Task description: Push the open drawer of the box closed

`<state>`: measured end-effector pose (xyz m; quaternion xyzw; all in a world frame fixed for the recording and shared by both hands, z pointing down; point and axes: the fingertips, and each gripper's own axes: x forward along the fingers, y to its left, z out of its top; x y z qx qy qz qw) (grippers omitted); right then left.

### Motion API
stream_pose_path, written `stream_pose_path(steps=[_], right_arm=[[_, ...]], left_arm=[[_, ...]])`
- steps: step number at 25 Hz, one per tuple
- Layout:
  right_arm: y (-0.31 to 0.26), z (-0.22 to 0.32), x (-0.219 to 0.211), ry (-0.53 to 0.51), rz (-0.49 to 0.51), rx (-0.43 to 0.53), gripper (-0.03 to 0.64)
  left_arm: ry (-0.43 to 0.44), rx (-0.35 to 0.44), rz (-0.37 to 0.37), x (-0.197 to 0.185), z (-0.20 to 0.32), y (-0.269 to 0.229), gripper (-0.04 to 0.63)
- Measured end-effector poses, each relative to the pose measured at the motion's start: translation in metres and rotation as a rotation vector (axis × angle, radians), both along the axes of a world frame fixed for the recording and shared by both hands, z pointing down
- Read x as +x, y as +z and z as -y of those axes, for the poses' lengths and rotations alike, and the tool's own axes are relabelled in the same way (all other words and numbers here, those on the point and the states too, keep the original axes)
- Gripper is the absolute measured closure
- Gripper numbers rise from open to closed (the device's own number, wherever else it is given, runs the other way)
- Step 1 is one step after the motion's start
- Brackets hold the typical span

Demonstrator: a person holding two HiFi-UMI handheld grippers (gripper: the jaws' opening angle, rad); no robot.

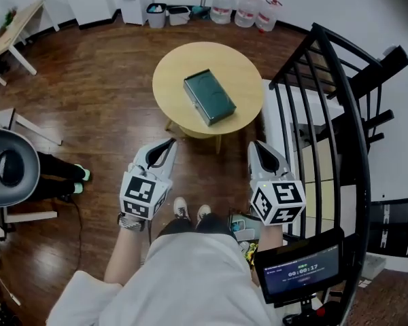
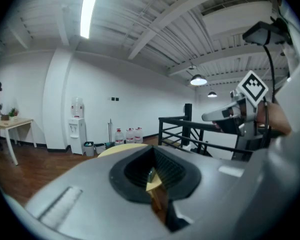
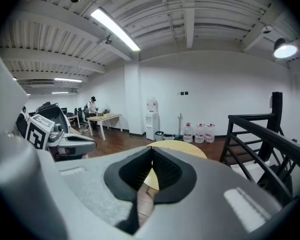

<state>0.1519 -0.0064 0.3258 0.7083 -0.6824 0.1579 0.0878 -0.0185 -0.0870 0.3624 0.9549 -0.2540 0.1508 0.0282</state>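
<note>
A dark green box lies flat on the round wooden table ahead of me; from above I cannot tell which side its drawer is on. Both grippers hang near my knees, well short of the table. My left gripper has its jaws together with nothing between them, and its tips meet over the table's edge in its own view. My right gripper is likewise shut and empty, with the table showing beyond its closed tips. The box is hidden in both gripper views.
A black metal stair railing stands close on the right of the table. Water bottles and bins line the far wall. A wooden desk is at far left, and a grey round device sits at my left.
</note>
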Motion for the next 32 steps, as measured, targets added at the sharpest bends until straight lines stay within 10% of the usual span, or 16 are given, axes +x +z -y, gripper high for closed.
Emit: stream_pose_path(steps=[12, 32], right_arm=[[-0.015, -0.045, -0.007, -0.039, -0.022, 0.068, 0.612], [0.017, -0.286, -0.013, -0.053, 0.06, 0.031, 0.612]], left_arm=[[0.015, 0.073, 0.002, 0.0, -0.053, -0.02, 0.588], [0.035, 0.044, 0.025, 0.002, -0.3, -0.005, 0.588]])
